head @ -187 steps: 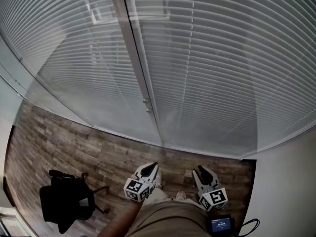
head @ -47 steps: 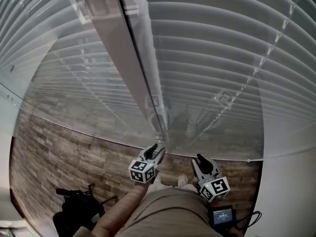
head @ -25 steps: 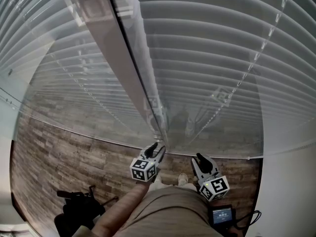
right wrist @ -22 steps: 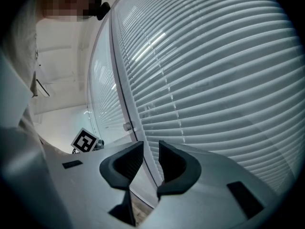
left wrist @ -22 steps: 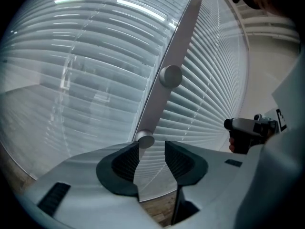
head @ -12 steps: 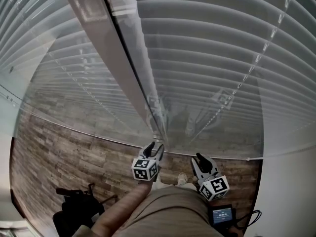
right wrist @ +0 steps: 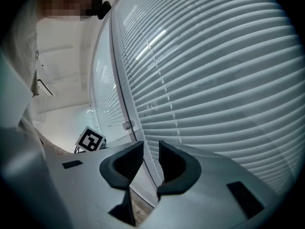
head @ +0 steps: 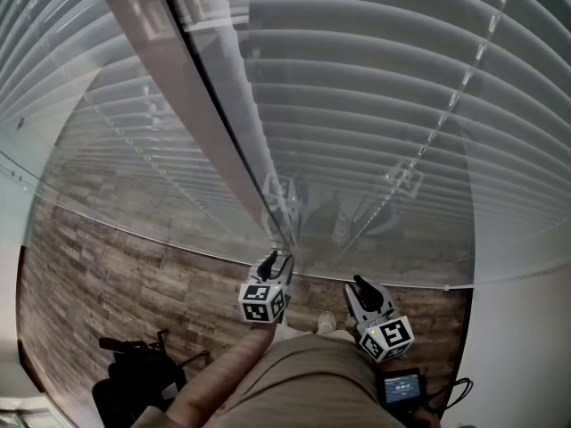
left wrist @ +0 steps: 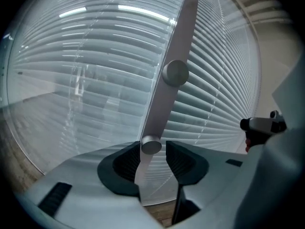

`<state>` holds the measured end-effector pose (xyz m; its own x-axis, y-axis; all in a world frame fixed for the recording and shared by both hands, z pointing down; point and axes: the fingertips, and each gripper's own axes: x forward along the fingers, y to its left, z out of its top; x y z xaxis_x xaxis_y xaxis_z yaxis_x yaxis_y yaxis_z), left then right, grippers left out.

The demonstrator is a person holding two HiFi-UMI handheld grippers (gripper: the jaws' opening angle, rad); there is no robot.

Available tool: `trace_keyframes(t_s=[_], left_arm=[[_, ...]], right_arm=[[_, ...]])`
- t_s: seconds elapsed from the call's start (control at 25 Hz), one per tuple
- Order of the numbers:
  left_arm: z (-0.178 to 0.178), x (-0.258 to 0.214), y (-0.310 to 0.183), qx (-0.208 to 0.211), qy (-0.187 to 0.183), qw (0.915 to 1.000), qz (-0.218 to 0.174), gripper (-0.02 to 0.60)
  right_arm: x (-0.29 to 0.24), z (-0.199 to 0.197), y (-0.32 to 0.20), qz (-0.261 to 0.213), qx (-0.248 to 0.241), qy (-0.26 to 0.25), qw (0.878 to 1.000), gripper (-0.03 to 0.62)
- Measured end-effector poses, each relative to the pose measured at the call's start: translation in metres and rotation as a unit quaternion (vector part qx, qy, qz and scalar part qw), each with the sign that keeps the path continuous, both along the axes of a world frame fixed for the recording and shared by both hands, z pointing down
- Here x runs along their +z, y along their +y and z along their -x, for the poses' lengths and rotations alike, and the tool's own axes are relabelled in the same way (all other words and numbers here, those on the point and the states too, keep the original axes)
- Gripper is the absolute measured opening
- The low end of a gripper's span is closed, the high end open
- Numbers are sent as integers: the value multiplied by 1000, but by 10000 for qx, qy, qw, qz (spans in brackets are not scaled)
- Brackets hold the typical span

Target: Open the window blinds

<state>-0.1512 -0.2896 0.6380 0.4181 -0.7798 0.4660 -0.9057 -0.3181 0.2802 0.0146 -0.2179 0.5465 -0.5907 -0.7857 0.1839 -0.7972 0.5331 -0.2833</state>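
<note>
Left gripper (head: 275, 259) now reaches the lower knob (left wrist: 151, 146), jaws just opening around it; centre, then clamp. Right gripper (head: 361, 285) gapes empty.

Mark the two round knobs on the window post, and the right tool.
lower knob (left wrist: 151, 147): left gripper view, on its round face.
upper knob (left wrist: 175, 73): left gripper view, centre of its round face.
right tool (right wrist: 150, 148): right gripper view, the gap midway between its two jaw tips.

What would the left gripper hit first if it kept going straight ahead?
Probably the small round knob on the grey post, now between the left gripper's jaws, which have just been opening.
</note>
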Motion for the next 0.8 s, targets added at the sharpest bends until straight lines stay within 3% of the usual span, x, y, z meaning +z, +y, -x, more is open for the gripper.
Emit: trace_keyframes(t_s=[0.2,0.32,0.48,0.8], left_arm=[[3,1,-7,-120,-683,9974,-191,167],[6,2,-10,-223,-800,9963,-228,138],[7,1,-11,-348,-756,9962,-257,137],[7,1,-10,-517,-282,9982,-114,135]], right_arm=[[3,-6,-3,24,-11,-11,10000,106],[3,-8,-4,3,-61,22,10000,106],[3,-13,-4,-6,-99,35,9999,106],[0,-21,-3,-33,-183,2,9998,106]])
